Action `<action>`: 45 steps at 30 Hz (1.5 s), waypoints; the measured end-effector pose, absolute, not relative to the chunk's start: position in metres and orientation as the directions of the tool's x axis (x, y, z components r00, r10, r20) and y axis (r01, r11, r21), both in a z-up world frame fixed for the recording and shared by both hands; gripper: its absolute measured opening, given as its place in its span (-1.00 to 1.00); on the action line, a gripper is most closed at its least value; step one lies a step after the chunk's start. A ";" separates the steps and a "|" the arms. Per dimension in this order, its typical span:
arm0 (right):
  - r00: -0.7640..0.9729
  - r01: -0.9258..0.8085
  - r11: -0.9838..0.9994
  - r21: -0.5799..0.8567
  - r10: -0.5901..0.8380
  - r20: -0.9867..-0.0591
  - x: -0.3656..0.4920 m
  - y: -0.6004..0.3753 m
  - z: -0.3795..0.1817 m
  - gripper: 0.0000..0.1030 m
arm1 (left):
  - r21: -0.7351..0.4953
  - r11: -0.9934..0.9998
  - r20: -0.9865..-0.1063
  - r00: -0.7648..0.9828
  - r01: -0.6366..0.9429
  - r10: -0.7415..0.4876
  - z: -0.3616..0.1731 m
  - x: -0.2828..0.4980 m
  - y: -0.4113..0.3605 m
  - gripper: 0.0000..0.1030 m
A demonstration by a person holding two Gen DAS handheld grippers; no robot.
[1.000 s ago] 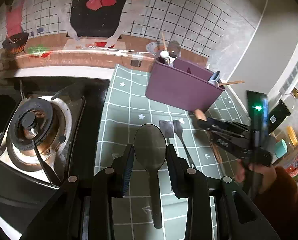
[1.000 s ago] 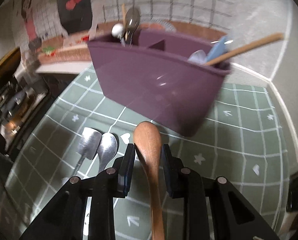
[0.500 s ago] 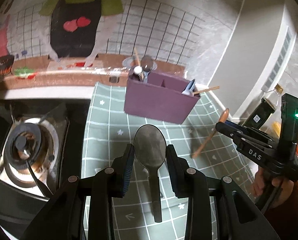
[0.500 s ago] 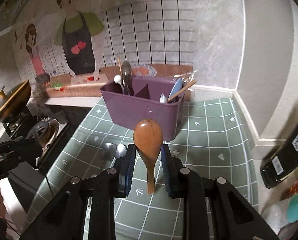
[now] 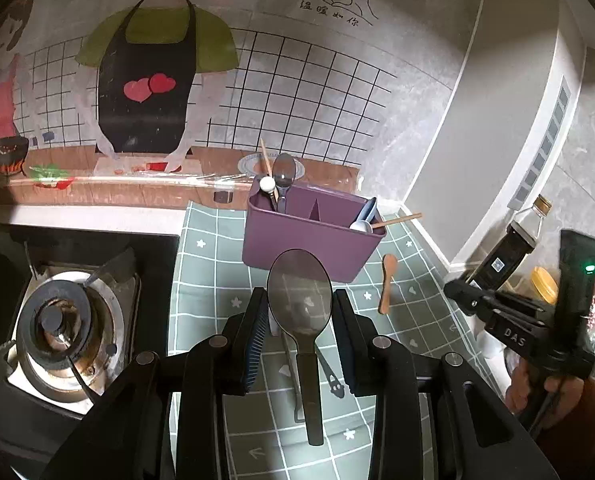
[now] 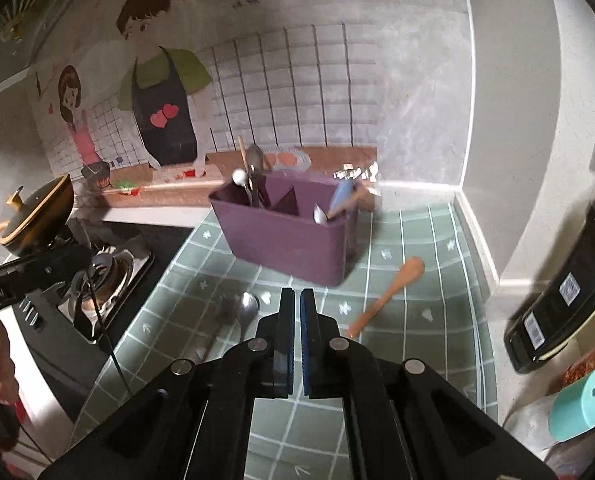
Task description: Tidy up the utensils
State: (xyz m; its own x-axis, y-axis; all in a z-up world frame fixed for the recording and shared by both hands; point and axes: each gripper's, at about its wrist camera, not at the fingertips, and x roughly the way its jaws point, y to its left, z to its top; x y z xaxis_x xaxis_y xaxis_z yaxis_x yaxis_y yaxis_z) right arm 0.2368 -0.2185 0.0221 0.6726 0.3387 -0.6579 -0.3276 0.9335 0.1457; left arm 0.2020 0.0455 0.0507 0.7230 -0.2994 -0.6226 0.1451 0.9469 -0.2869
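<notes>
Left wrist view, claw: your left claw point(image 5: 299, 312) is gripping the dark ladle-like spoon point(image 5: 300, 288), fingers pressing on either side of its bowl, handle trailing back toward you.
Left wrist view, target: the purple caddy point(image 5: 309, 236) is sitting straight ahead of the spoon's bowl, beyond the fingertips, already holding a metal spoon and sticks in its left compartment and pale utensils in its right.
Left wrist view, key relation: the held spoon's long axis is pointing at the caddy, so the coming move looks like a forward carry and a tip into a compartment.
Left wrist view, loose items: the wooden spoon point(image 5: 387, 282) is lying on the tabletop just right of the caddy, lengthwise toward you; more utensils are lying under the claw, partly hidden.
Right wrist view, claw: your right claw point(image 6: 296, 304) is hovering closed on nothing, pads nearly touching.
Right wrist view, key relation: the wooden spoon point(image 6: 389, 294) is lying ahead and right of this claw, bowl toward the wall, handle slanting back; your right hand is the nearer one.
Right wrist view, surface: the green checked mat point(image 6: 417, 344) is covering the tabletop, a metal spoon point(image 6: 247, 308) resting left of the claw.
Right wrist view, room: a gas stove point(image 6: 105, 272) is flanking the left, bottles crowding the right.
</notes>
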 end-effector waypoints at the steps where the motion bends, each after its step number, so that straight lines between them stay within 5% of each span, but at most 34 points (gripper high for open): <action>1: 0.659 -0.304 0.940 0.156 0.325 -0.678 0.240 -0.228 0.014 -0.92 | -0.288 0.947 -0.625 0.720 0.144 -0.300 0.049 0.202 0.046 -0.35; 5: 0.608 -0.180 0.954 0.239 0.299 -0.735 0.259 -0.263 -0.026 -0.63 | -0.305 0.942 -0.648 0.695 0.138 -0.311 0.038 0.205 0.044 -0.35; 16: 0.618 0.001 0.957 0.290 0.227 -0.752 0.332 -0.284 -0.070 -0.63 | -0.286 0.953 -0.689 0.669 0.105 -0.280 0.018 0.224 0.042 -0.35; 20: 0.630 0.092 0.940 0.329 0.201 -0.750 0.367 -0.287 -0.078 -0.43 | -0.289 0.953 -0.694 0.667 0.086 -0.270 0.018 0.228 0.050 -0.35; 27: 0.587 0.172 0.947 0.272 0.123 -0.800 0.398 -0.280 -0.099 -0.42 | -0.298 0.953 -0.695 0.673 0.049 -0.252 0.018 0.231 0.068 -0.35; 32: 0.618 0.136 0.961 0.239 0.106 -0.779 0.402 -0.266 -0.101 -0.33 | -0.299 0.953 -0.700 0.670 0.041 -0.248 0.016 0.235 0.070 -0.35; 39: 0.612 0.043 0.999 0.019 -0.012 -0.791 0.411 -0.241 -0.104 -0.42 | -0.286 0.957 -0.708 0.663 0.045 -0.243 0.013 0.238 0.066 -0.35; 45: 0.627 0.025 0.994 0.107 0.068 -0.776 0.387 -0.257 -0.098 -0.48 | -0.272 0.960 -0.707 0.664 0.065 -0.245 0.014 0.235 0.063 -0.35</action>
